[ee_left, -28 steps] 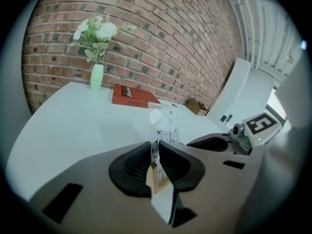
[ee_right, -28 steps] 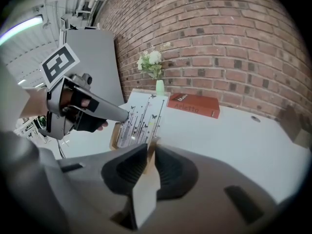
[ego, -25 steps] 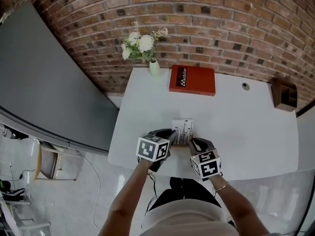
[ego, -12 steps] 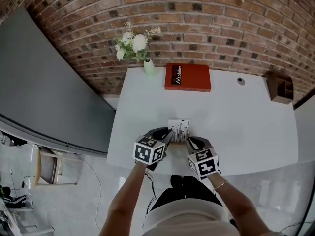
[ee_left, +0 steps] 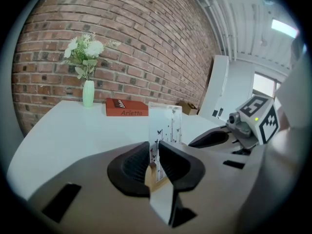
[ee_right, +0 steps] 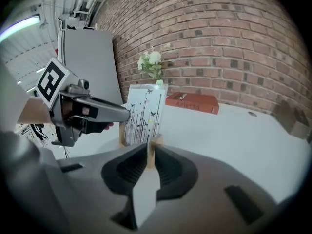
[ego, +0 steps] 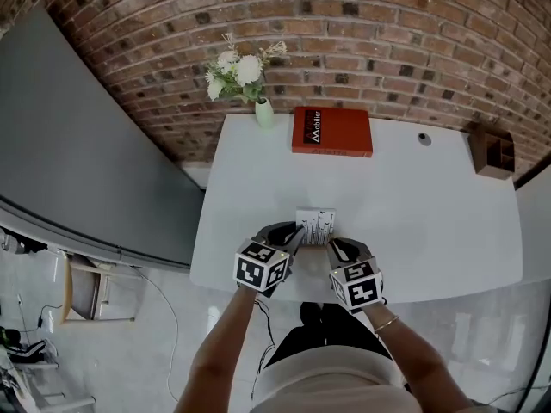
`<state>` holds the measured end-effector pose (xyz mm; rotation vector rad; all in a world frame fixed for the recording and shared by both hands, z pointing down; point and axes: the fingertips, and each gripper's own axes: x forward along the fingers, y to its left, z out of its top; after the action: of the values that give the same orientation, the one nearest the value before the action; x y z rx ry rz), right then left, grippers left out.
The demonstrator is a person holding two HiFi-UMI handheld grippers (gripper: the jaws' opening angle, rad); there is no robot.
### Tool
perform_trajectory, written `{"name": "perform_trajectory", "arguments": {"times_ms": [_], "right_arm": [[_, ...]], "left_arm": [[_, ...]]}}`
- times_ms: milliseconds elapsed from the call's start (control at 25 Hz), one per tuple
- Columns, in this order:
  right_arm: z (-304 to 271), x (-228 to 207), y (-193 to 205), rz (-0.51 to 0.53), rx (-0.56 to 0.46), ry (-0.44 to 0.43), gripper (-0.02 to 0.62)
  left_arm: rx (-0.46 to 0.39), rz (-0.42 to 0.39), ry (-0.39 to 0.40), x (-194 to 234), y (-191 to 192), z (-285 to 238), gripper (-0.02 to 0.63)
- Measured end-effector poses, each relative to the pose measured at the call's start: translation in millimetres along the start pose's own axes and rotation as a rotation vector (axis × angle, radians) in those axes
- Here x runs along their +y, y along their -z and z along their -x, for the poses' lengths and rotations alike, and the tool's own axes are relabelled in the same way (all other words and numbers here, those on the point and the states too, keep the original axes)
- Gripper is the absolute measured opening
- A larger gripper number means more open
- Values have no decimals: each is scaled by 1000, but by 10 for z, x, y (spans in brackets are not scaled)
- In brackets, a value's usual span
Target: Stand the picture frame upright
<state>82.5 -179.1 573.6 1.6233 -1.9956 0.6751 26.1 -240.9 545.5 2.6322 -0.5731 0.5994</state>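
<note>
The picture frame (ego: 316,227), a clear panel printed with black stems and butterflies on a wooden base, stands about upright near the white table's front edge (ego: 258,282). My left gripper (ego: 295,235) is shut on the frame's left edge; in the left gripper view the frame (ee_left: 165,123) rises from between the pads of the left gripper (ee_left: 156,152). My right gripper (ego: 334,246) is shut on the frame's right side; in the right gripper view the frame (ee_right: 144,113) stands just past the right gripper (ee_right: 150,155), whose jaws pinch a wooden piece.
A red book (ego: 332,132) lies at the table's back, with a green vase of white flowers (ego: 265,113) to its left. A wooden box (ego: 492,151) sits at the back right corner near a cable hole (ego: 424,139). A brick wall stands behind.
The head view has shifted a little. Both grippers keep their hold and the frame stays in the same spot on the table.
</note>
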Motion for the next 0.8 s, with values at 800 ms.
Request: {"name": "perform_trajectory", "arguments": {"times_ms": [800], "right_arm": [[-18,72,87,3,6,-2,51]], "left_arm": [[13,49,-28,-20,134,135,66]]}}
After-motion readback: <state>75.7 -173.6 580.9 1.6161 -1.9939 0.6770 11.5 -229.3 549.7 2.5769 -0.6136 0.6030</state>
